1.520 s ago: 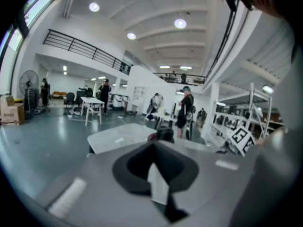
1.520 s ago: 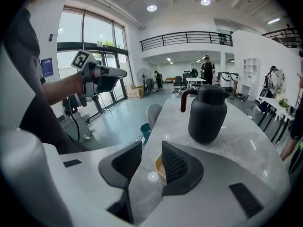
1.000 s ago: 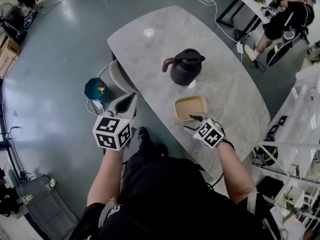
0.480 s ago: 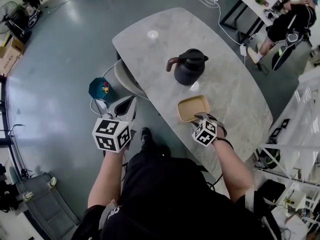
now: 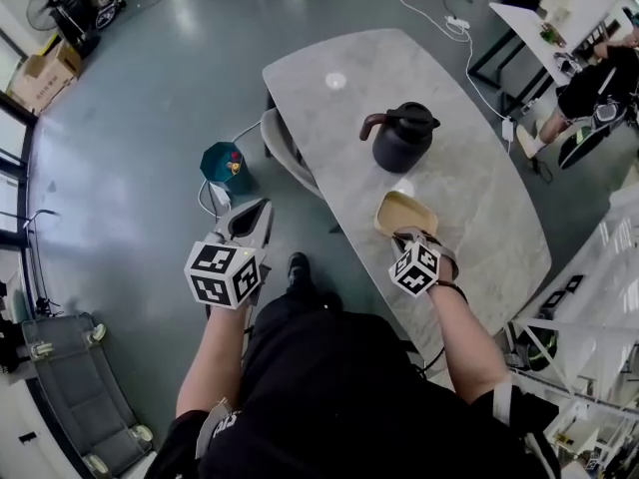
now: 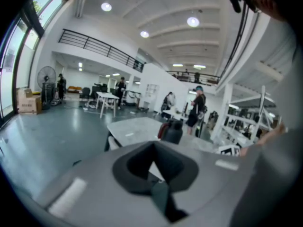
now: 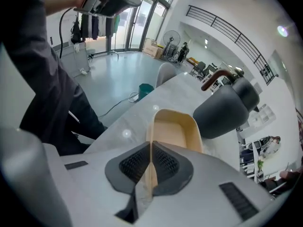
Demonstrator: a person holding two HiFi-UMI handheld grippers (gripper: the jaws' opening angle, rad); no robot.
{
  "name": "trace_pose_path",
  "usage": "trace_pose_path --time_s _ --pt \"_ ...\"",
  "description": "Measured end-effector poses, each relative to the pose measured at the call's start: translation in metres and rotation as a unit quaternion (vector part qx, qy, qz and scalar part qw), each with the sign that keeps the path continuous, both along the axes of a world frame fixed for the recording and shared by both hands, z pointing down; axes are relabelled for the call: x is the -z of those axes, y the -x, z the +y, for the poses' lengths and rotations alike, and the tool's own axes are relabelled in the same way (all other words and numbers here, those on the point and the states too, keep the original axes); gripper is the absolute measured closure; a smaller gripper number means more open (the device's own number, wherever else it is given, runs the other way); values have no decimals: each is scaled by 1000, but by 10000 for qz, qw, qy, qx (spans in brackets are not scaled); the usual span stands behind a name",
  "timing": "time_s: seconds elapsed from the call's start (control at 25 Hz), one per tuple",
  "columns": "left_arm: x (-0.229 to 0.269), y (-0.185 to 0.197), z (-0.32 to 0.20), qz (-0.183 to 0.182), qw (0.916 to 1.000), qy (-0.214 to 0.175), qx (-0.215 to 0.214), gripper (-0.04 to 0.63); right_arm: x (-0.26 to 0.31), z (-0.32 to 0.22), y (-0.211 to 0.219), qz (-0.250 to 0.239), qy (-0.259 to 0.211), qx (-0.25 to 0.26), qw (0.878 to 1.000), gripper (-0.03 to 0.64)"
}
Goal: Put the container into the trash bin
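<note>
Right gripper [image 7: 150, 167] is closing, with the near wall of the tan container [image 5: 404, 211] pinched between its pads. The container sits at the desk [image 5: 339, 118] edge nearest the person. Its long axis runs away from the jaws toward the black jug [image 5: 404, 138], and its interior is empty. Left gripper [image 5: 252, 216] is released, nothing between its jaws. The teal bin [image 5: 222, 163] stands on the floor off the desk's left edge, nearer the left gripper; contents unclear.
</note>
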State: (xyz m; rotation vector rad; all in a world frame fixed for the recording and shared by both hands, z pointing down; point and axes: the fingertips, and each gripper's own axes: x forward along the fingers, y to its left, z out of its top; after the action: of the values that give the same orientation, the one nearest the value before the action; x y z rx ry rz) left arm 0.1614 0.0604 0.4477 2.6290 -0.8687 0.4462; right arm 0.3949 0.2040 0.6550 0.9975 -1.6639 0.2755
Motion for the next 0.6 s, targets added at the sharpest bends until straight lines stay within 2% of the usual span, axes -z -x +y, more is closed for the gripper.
trace_pose_path --time_s 0.16,0.32,0.6 --pt "-3 31 1 -26 9996 35 290 588 25 -7 26 -175 -290 144 9993 609" --pt "-2 62 -25 19 9981 -13 621 588 42 -26 56 -411 -492 234 9977 611" --pt "3 107 -91 74 9969 -172 760 588 73 -111 115 -435 -841 666 9933 611"
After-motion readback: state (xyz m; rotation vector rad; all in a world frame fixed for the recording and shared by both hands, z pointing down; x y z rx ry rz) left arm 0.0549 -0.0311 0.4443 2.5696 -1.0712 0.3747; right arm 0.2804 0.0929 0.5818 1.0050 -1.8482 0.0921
